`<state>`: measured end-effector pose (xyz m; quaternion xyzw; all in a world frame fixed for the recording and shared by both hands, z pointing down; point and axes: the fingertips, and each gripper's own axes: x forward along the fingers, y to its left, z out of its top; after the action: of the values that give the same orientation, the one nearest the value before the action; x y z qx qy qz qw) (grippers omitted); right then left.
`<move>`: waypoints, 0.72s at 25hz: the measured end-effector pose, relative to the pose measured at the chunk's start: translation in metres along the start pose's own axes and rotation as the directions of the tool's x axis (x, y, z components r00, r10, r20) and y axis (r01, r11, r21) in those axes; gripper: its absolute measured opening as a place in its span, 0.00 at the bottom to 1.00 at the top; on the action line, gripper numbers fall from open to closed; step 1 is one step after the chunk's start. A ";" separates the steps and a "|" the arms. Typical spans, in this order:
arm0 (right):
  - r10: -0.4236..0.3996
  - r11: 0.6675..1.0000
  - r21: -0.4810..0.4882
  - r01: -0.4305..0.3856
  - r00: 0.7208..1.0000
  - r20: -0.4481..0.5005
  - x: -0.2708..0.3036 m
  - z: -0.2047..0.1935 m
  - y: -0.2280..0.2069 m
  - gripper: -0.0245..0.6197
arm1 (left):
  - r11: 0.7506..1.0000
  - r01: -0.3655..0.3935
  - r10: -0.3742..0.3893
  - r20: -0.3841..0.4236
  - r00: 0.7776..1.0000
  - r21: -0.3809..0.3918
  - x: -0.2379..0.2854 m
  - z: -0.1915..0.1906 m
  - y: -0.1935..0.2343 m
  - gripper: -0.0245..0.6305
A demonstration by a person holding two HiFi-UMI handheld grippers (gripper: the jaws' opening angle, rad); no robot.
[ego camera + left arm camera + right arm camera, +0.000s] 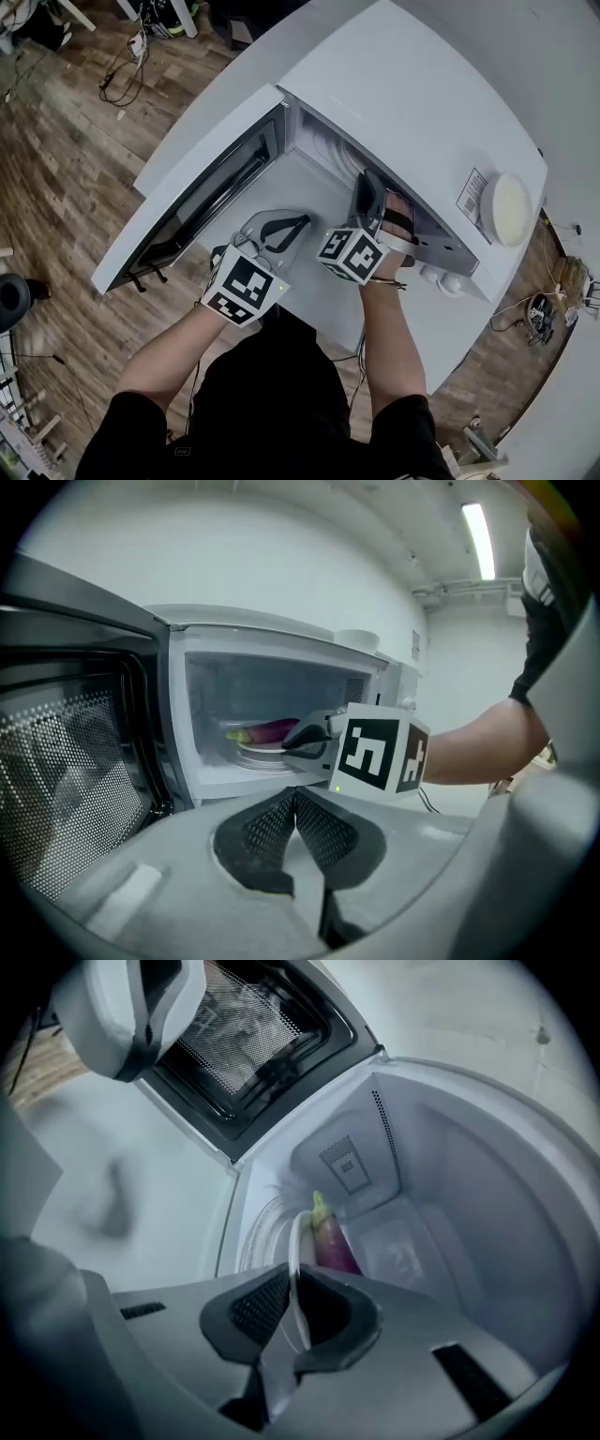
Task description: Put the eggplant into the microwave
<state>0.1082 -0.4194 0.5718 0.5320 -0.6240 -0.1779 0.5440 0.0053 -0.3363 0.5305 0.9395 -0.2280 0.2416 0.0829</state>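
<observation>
Right gripper [292, 1290] jaws clamped the plate [292, 1239] rim inside the microwave [450, 1176]. Left gripper [295, 808] jaws sat closed, empty. Tilting could roll the eggplant [332, 1241] off.

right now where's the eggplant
The eggplant lies on the white plate inside the open microwave, left of centre in the left gripper view; the right gripper grips that plate's rim.

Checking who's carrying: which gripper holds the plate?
The right gripper, shut on the plate rim inside the microwave; the left gripper is shut on nothing, outside it.
</observation>
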 end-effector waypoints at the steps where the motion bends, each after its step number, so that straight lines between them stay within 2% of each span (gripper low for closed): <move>1: 0.011 1.000 0.014 -0.011 1.000 0.000 0.002 0.000 0.000 0.10 | 1.000 0.001 -0.001 -0.004 1.000 -0.003 0.000 0.000 0.000 0.05; 4: 0.067 0.994 0.091 -0.067 0.998 0.008 0.006 0.002 -0.002 0.11 | 1.000 0.002 -0.002 -0.009 1.000 -0.012 0.001 0.000 0.001 0.05; 9: 0.156 0.957 0.245 -0.159 0.987 0.031 0.007 0.003 -0.003 0.15 | 0.999 0.009 -0.009 -0.025 1.000 -0.032 -0.003 -0.002 -0.001 0.05; 13: 0.186 0.934 0.301 -0.195 0.981 0.057 0.001 0.007 -0.001 0.19 | 0.999 0.010 -0.011 -0.046 0.999 -0.037 -0.007 -0.004 -0.001 0.05; 18: 0.195 0.915 0.341 -0.215 0.976 0.092 -0.011 0.016 -0.002 0.20 | 0.999 0.004 -0.007 -0.057 0.998 -0.043 -0.014 -0.002 0.000 0.05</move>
<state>0.0938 -0.4160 0.5595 0.5464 -0.7129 -0.0214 0.4392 -0.0060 -0.3302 0.5255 0.9309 -0.2280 0.2634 0.1102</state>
